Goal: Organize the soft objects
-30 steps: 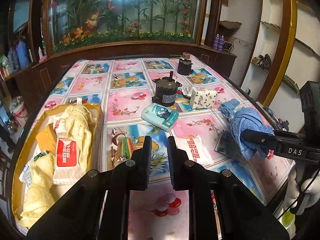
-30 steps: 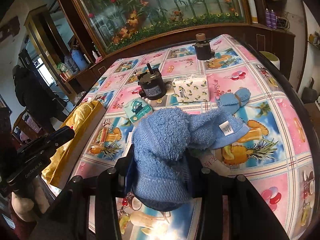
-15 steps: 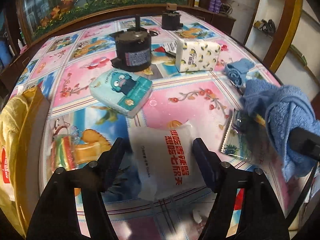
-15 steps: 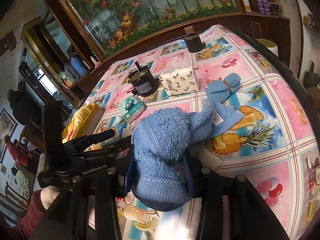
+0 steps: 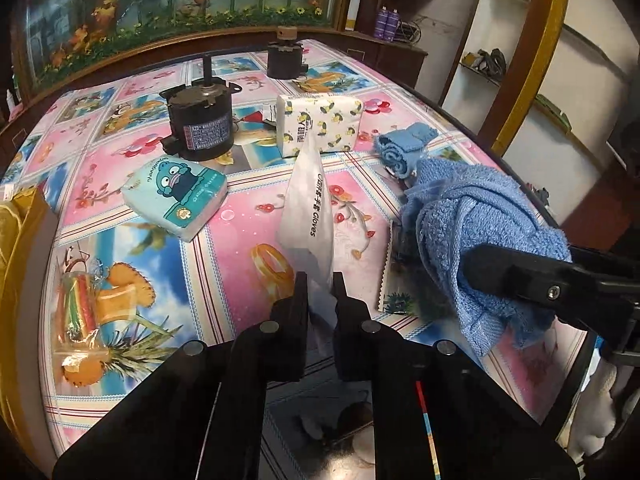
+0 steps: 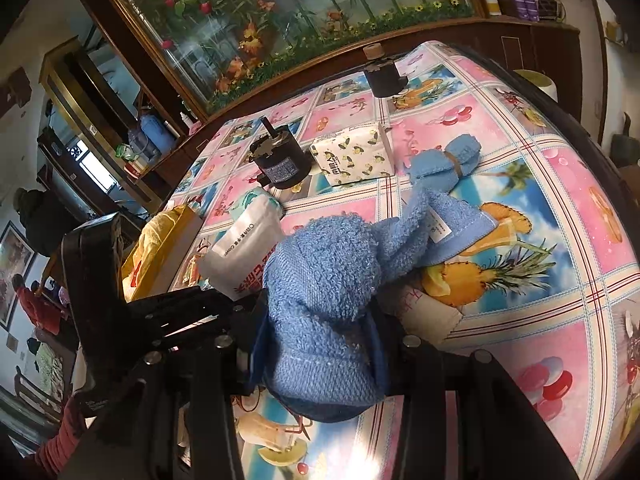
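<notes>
The left tongs [image 5: 320, 292] are clenching the lower edge of a white glove packet [image 5: 310, 204], holding it up edge-on above the bench [image 5: 248, 232], its flat face printed with dark lettering. The right tongs [image 6: 320, 344] are gripping a fluffy blue towel [image 6: 332, 292], bunched into a thick folded lump with a white label near one hem. Taking the black motor [image 5: 200, 124] as landmark: a teal tissue pack [image 5: 176, 196] is lying just in front of it, a lemon-print tissue pack [image 5: 320, 124] is sitting just to its right, and a small rolled blue cloth [image 5: 400, 150] is resting farther right.
</notes>
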Tool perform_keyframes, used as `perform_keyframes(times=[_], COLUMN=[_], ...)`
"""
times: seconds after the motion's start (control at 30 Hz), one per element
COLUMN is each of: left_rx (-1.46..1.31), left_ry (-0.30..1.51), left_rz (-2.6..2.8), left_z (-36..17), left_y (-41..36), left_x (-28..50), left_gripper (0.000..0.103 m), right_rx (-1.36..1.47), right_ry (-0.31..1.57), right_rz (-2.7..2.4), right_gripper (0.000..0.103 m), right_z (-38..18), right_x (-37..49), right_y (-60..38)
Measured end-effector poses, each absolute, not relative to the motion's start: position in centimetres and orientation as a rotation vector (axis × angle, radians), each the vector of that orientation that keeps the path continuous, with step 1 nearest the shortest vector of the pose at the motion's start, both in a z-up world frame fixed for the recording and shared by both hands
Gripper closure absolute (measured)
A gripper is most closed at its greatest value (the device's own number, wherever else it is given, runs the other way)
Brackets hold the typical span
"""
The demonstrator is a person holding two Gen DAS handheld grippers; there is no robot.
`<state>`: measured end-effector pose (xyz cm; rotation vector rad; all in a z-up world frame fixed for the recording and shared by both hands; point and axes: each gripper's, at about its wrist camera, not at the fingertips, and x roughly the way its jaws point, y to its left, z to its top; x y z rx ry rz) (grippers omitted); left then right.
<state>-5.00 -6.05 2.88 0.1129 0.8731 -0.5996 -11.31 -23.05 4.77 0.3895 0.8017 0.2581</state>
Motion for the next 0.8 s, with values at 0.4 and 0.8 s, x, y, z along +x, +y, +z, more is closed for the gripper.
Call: perform_keyframes(times=[0.4,0.8], left_rx=[-0.070,-0.126], left_ry=[0.747,0.759], left_rz=[-0.528,-0.178], left_z=[9.3,9.7], left_y=[3.9,19.4], left_x=[-9.2,-9.3], left_gripper=[0.094,0.094], right_rx=[0.316,0.255], right_ry=[0.773,0.783], right_rz=[0.338,0.680], right_gripper=[0.062,0.062], right_z=[7.6,11.6], right_x=[-11.1,-9.5], right_y=[-18.9,-5.3])
